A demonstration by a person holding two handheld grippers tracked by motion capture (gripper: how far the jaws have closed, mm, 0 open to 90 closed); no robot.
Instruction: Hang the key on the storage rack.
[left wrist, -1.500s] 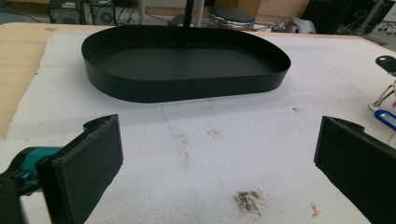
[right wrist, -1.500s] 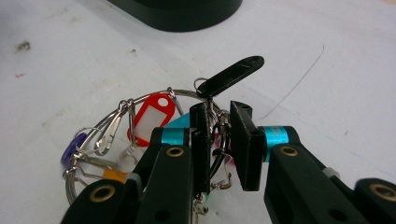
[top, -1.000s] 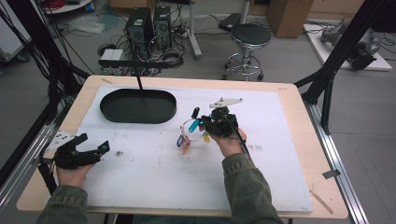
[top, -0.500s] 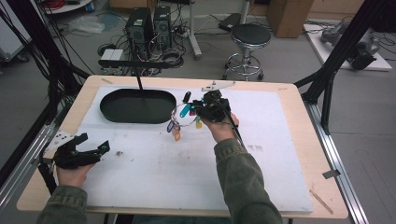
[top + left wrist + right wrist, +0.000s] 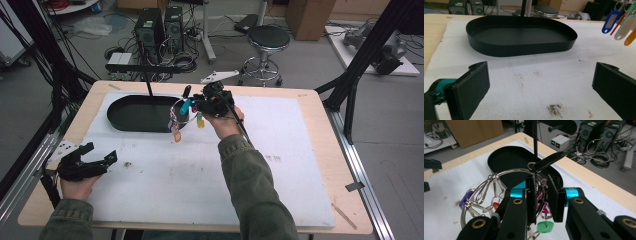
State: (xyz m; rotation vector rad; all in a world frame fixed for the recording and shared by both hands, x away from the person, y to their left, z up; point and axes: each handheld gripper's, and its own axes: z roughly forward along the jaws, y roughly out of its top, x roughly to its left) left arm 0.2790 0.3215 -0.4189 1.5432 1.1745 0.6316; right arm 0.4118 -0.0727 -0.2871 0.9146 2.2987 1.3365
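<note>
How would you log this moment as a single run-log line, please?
right gripper: shut on key ring, beside tray | left gripper: open, idle on mat

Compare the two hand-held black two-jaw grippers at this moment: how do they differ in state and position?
The right gripper has its jaws nearly closed on a large metal key ring hung with coloured tags, while the left gripper is wide open and holds nothing. The right gripper is raised beside the black oval tray; the left gripper sits low near the table's front left edge. Both have black jaws.
</note>
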